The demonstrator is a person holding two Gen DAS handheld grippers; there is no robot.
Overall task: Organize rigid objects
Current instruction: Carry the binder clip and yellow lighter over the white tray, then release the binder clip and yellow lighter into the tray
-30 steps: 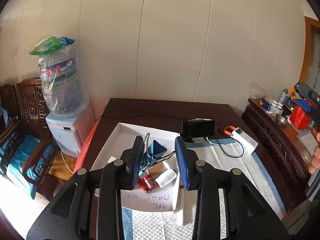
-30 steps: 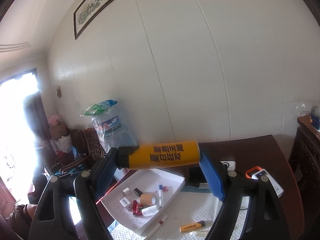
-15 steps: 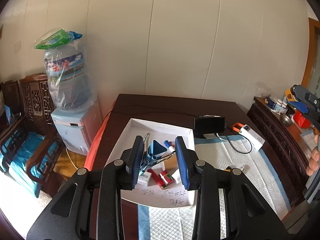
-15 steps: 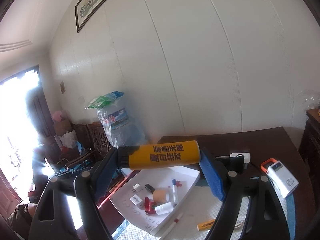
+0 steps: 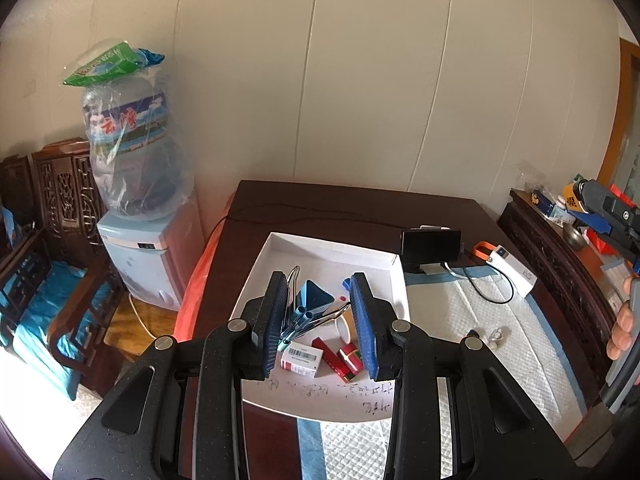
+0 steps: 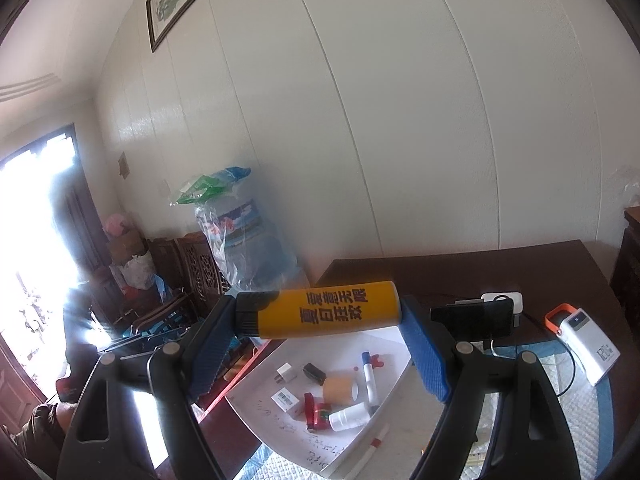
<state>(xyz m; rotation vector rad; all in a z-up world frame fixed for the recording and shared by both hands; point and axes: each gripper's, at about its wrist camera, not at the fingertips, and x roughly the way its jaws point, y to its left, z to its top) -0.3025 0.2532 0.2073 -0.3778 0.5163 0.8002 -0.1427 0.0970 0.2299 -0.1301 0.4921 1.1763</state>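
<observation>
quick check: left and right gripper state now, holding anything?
Left gripper: closed on a blue metal binder clip.
Right gripper: closed end to end on a yellow cylindrical tube with a black cap.

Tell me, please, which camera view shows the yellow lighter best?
The right wrist view: the yellow lighter lies crosswise between the right gripper pads, its print readable. The left wrist view shows only a small yellow end at the right edge.

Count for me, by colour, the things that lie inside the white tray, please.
White: 3 (plug, barcode box, bottle)
Black: 1 (small block)
Tan: 1 (roll)
Red: 2 (red box, red tube)
White with blue cap: 1 (marker)
Total: 8
Not counted: tiny red bits, pen at the rim.
</observation>
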